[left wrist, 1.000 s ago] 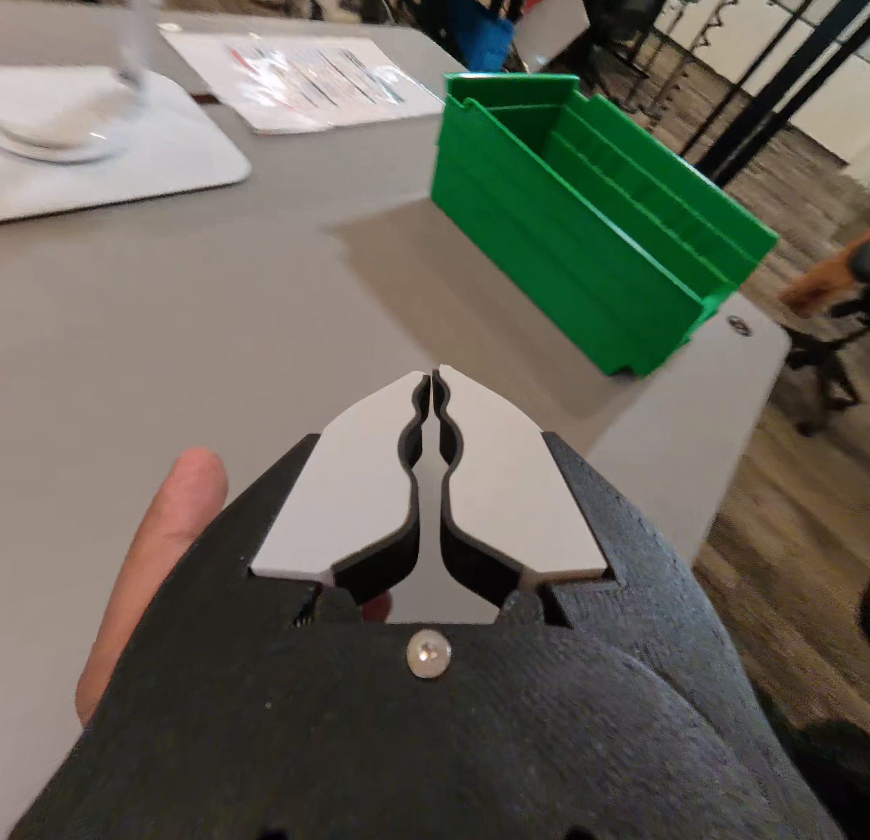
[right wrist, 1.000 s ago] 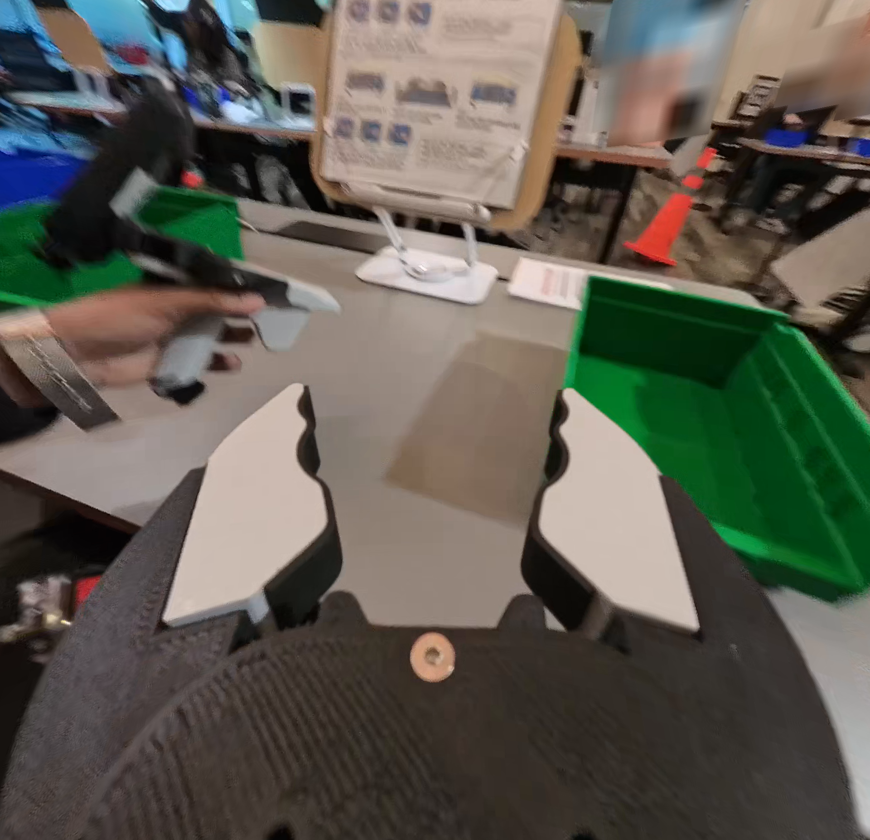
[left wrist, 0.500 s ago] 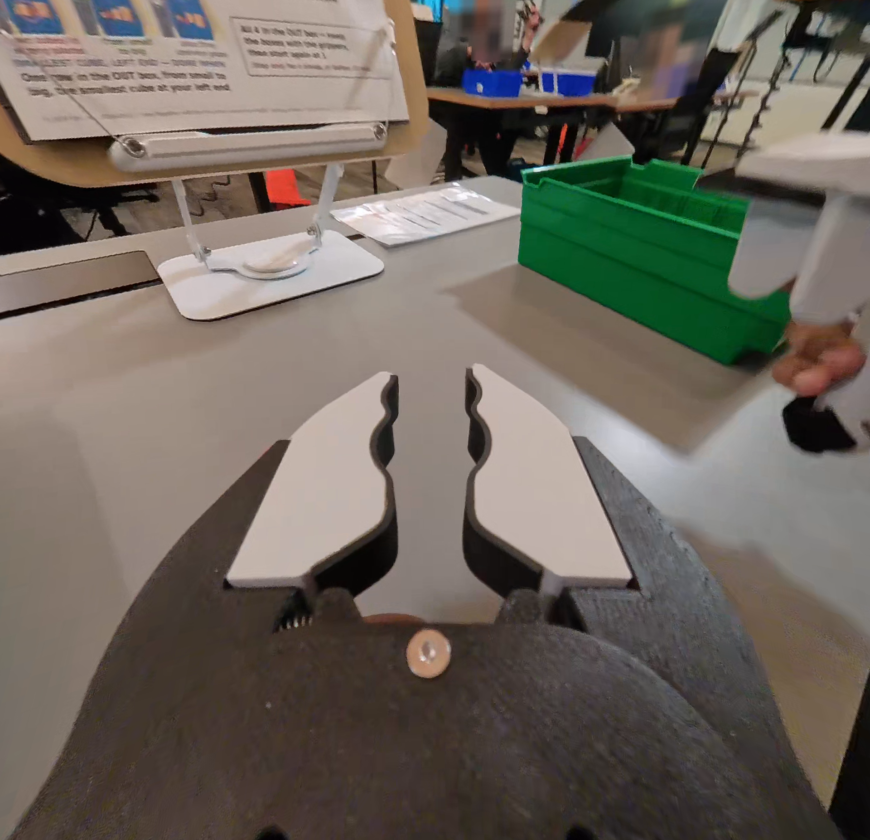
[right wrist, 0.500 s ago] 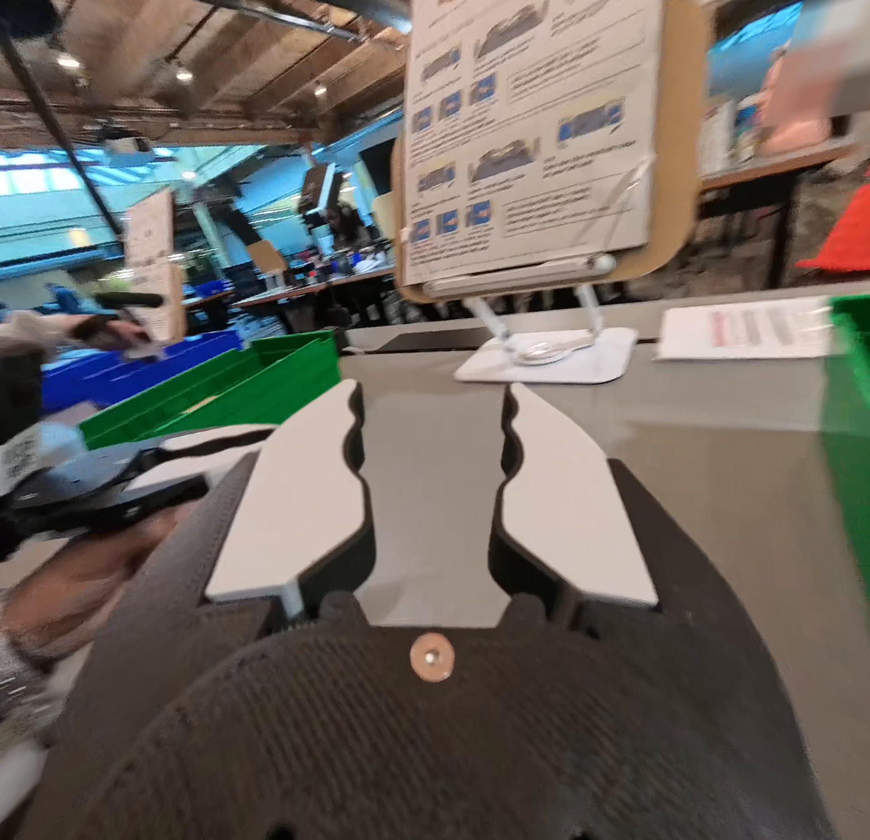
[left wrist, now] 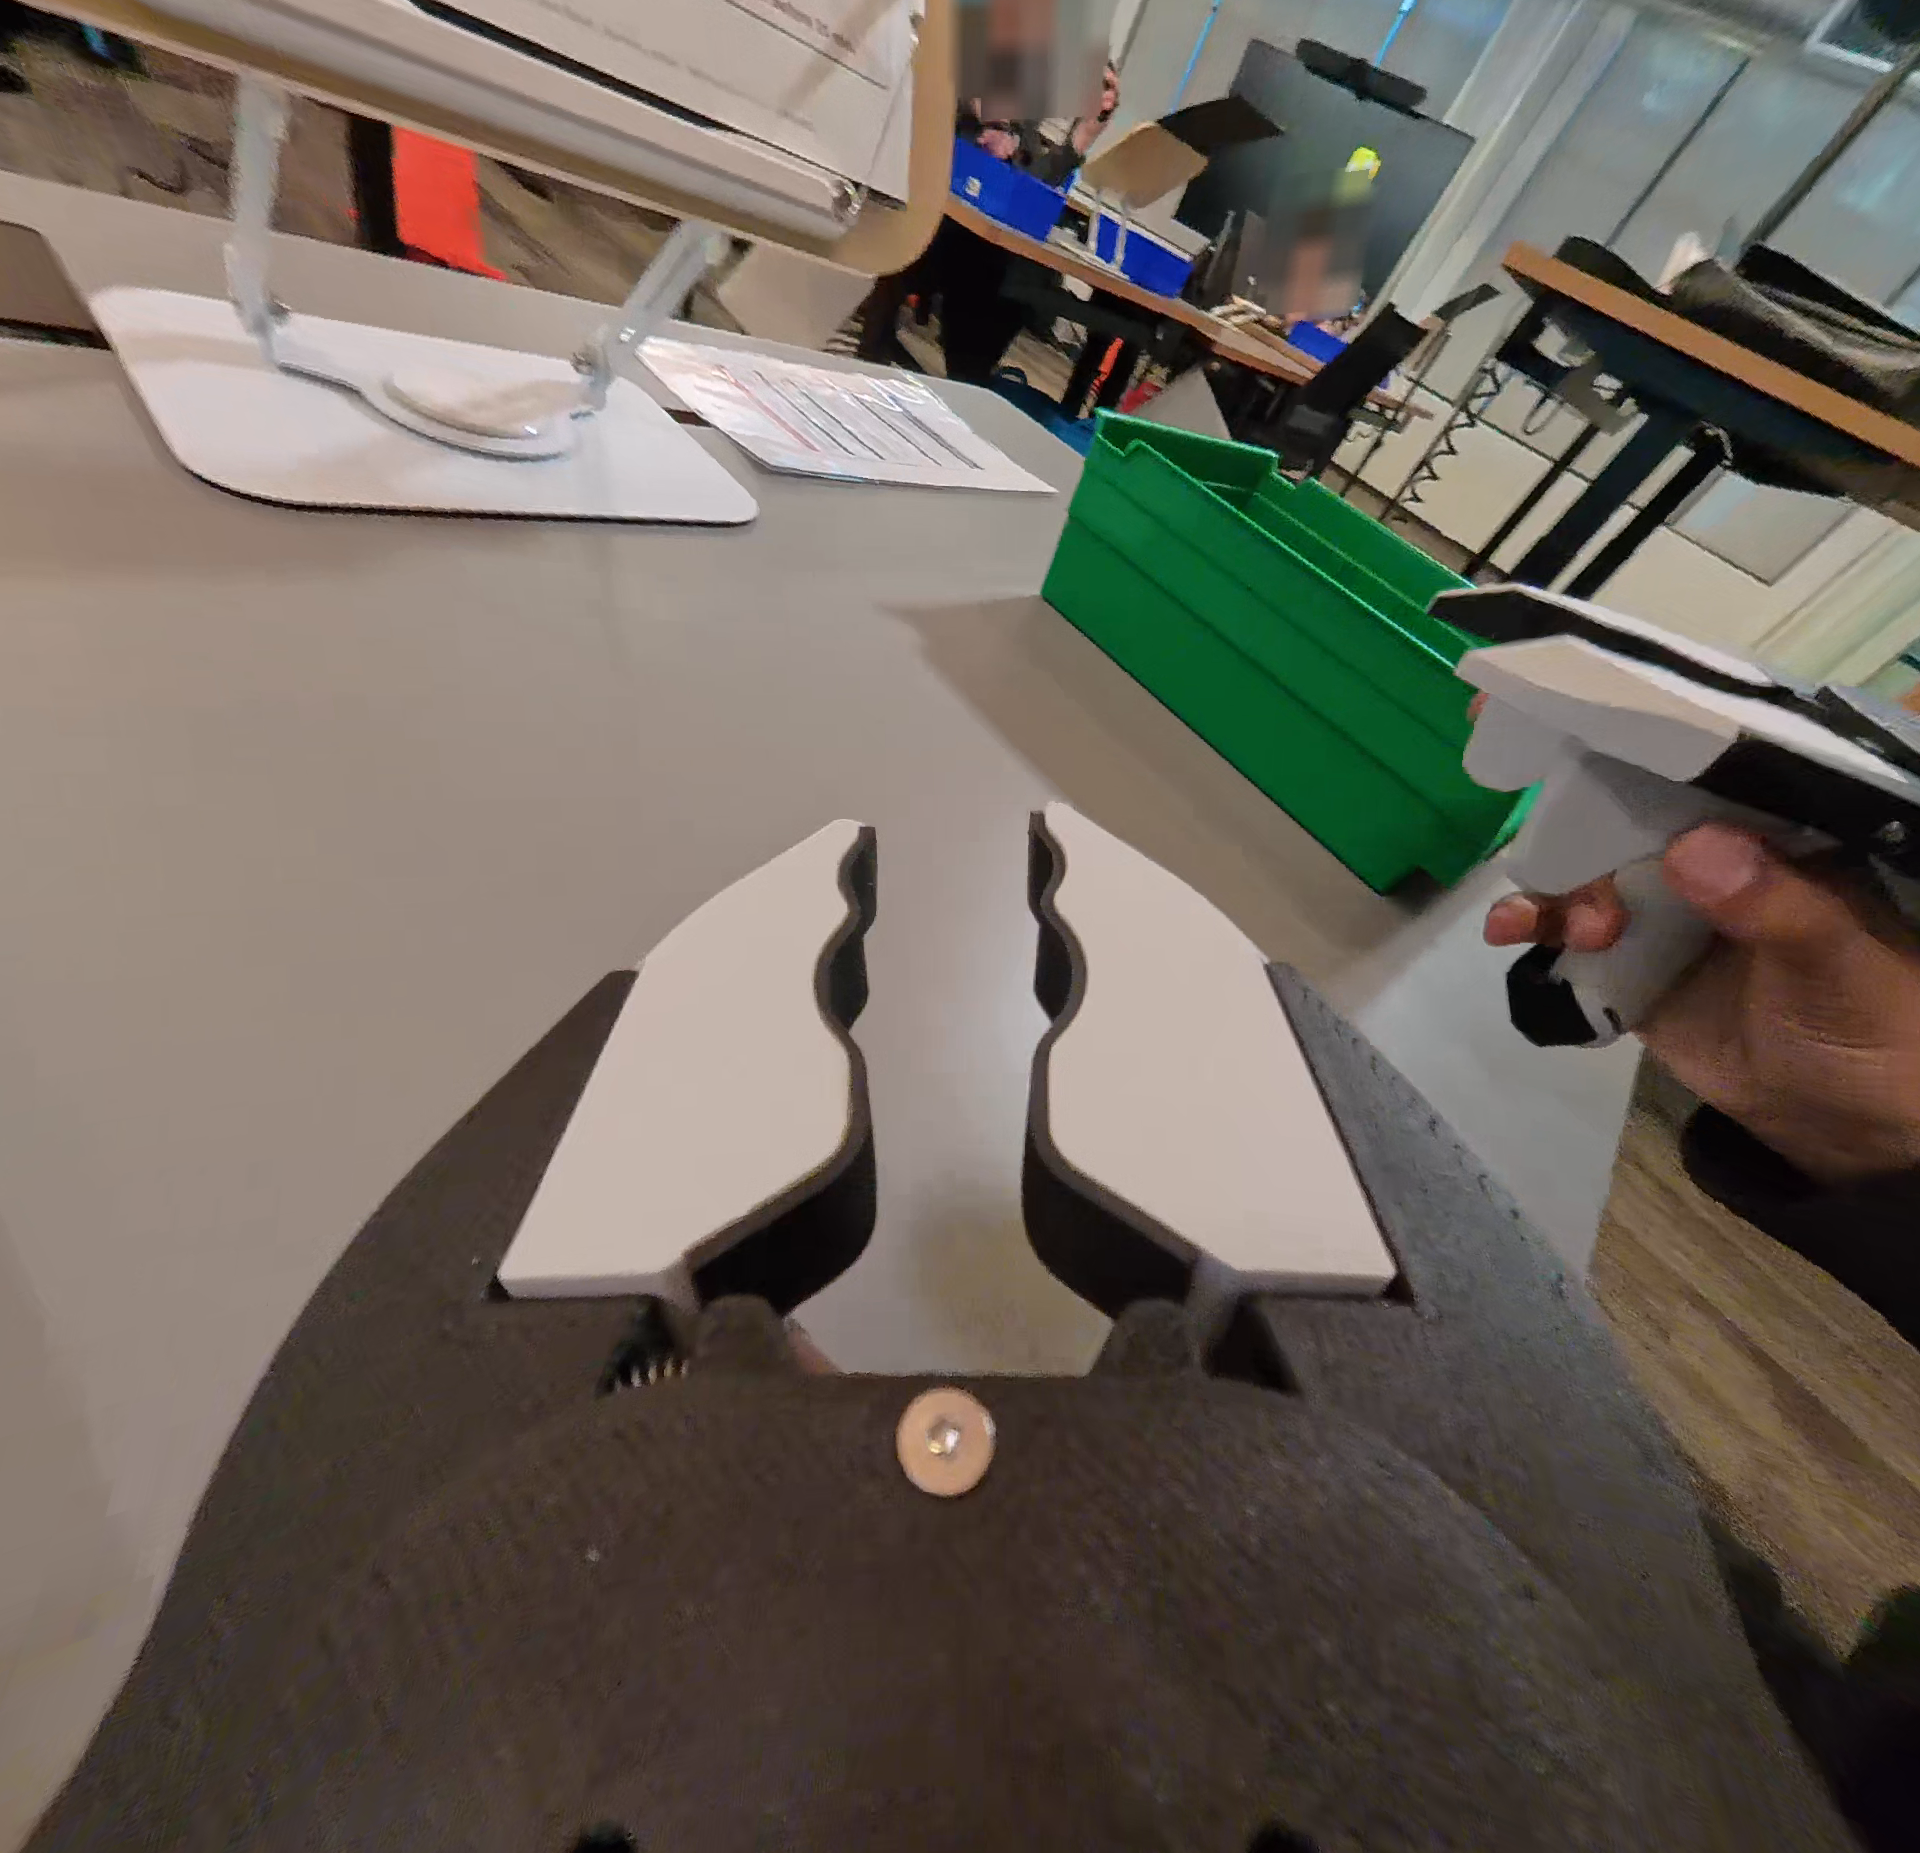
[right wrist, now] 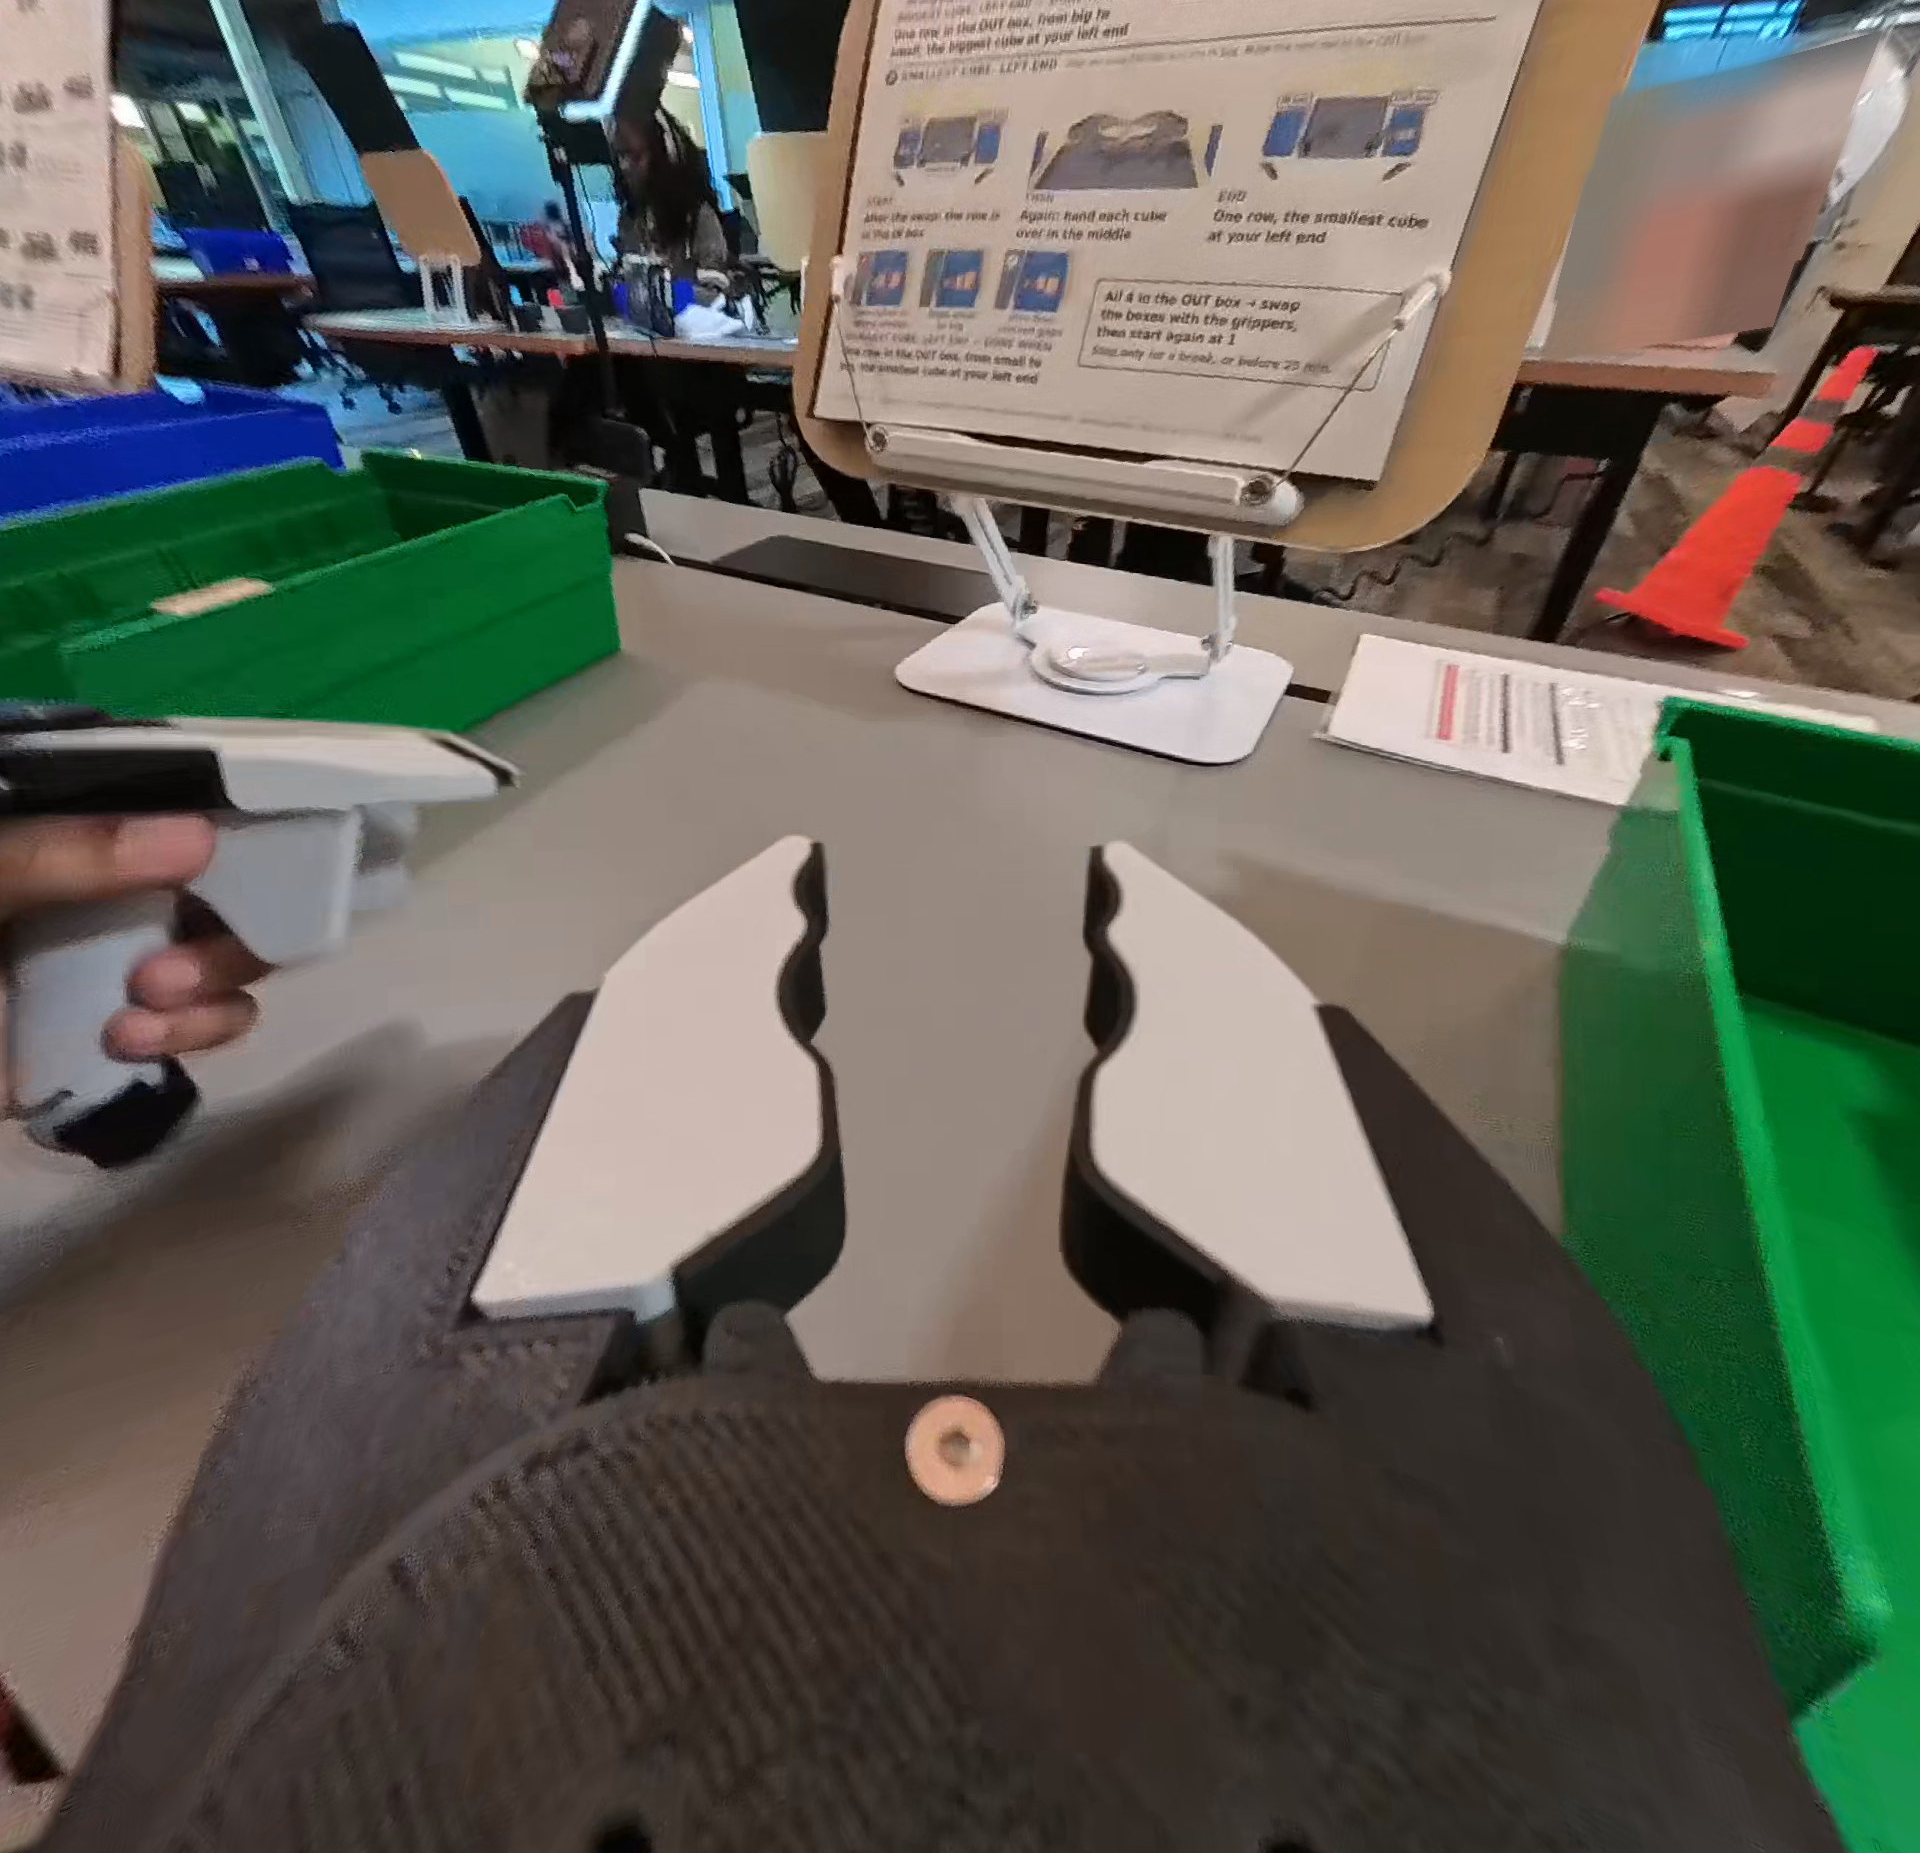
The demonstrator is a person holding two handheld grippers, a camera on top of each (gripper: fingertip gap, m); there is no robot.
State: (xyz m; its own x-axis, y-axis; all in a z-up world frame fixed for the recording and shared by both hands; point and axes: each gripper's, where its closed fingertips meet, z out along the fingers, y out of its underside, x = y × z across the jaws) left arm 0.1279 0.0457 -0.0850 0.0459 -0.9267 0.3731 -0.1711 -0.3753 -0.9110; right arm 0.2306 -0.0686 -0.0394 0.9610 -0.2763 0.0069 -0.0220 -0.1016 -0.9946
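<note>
- The left hand-held gripper (left wrist: pixel 951 847) hovers over the bare grey table (left wrist: pixel 416 764), released, with a narrow gap between its fingers and nothing in it.
- The right hand-held gripper (right wrist: pixel 956 858) is likewise released and empty, its gap a little wider; it hangs level over the same table.
- Ahead and to the right of the left gripper sits a green bin (left wrist: pixel 1278 650); in the right wrist view that bin (right wrist: pixel 1787 1128) is just beside the right gripper, on its right.
- A second green bin (right wrist: pixel 312 588) stands ahead and left of the right gripper, near the far table edge; a pale strip lies inside it.
- Straight ahead of both grippers a stand (right wrist: pixel 1096 676) holds a sheet up to face the person, probably for reading while working. A laminated page (right wrist: pixel 1496 712) lies flat to its right.
- Each gripper appears in the other's view, held by a hand (left wrist: pixel 1787 1003), which suggests the two are side by side and apart.
- Compared with half a second ago, both fingers' gaps are wider, and the left view has swung nearer the stand.
</note>
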